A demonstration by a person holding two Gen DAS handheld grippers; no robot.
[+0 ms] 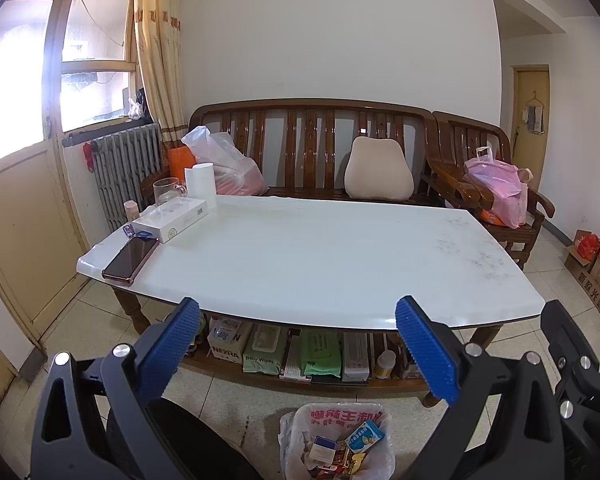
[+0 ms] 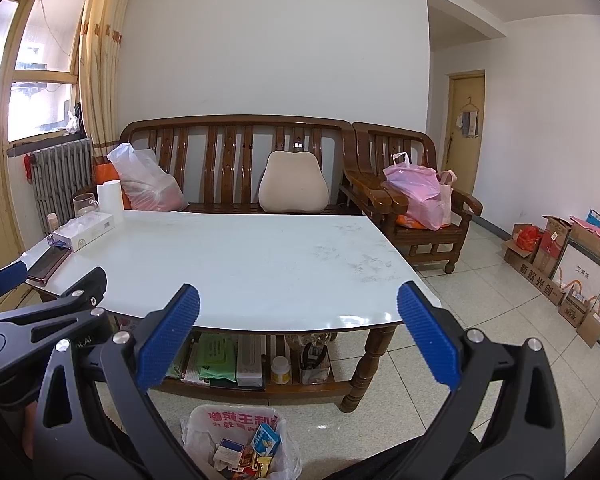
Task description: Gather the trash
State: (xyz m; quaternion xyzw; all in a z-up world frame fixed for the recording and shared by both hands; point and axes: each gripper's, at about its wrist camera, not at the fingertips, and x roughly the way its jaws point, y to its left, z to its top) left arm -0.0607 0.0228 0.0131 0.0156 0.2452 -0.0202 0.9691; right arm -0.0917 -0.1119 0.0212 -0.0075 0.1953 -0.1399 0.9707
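Observation:
A trash bin lined with a white printed bag (image 1: 336,444) stands on the floor in front of the white table (image 1: 320,256). It holds several wrappers and small cartons, among them a blue and yellow carton (image 1: 366,436). The bin also shows in the right wrist view (image 2: 236,444). My left gripper (image 1: 298,354) is open and empty, held above the bin by the table's front edge. My right gripper (image 2: 298,338) is open and empty, beside the left one (image 2: 44,320).
At the table's left end lie a phone (image 1: 131,258), a white box (image 1: 171,220), a glass mug (image 1: 167,190) and a paper roll (image 1: 200,184). A shelf under the table holds wipes and boxes (image 1: 300,354). A wooden bench (image 1: 312,148) with bags stands behind. Cardboard boxes (image 2: 560,264) line the right wall.

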